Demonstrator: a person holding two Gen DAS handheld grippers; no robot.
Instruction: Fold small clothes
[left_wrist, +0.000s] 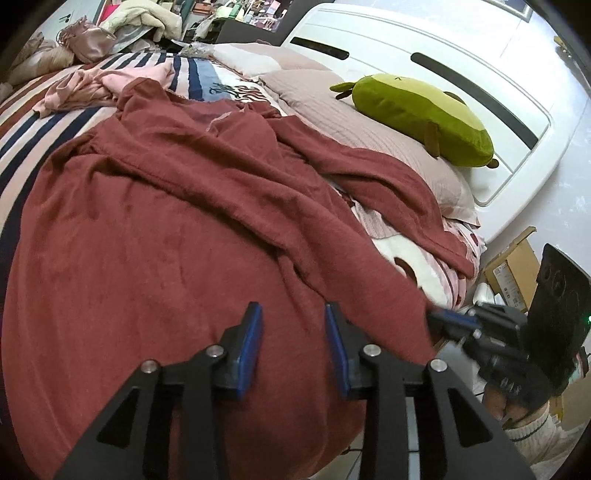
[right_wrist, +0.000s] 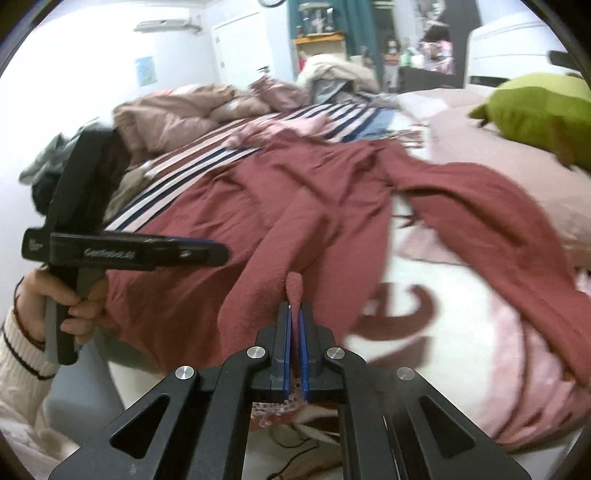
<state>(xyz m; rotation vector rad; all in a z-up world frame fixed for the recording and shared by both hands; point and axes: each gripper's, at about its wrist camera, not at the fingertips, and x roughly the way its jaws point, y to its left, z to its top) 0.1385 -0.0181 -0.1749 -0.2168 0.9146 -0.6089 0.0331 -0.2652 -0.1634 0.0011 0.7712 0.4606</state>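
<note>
A bed with a striped cover and a white headboard carries a dark red garment, spread rumpled from the near edge toward the pillows, one long sleeve trailing toward the headboard end. Beyond it a crumpled pink garment lies on the stripes, apart from the red one, and a green avocado plush rests on a pillow at the headboard.

The right gripper, jaws nearly closed, pinches a fold of the red cloth's hem at the near edge of the bed. The left gripper hovers with its jaws parted and nothing between them, directly over the garment's body near the same edge.

The garment's long axis appears to run from the near edge away toward the far side, so the hem lies just below and ahead of the free left gripper, the nearer tool for a second grasp along that edge.
</note>
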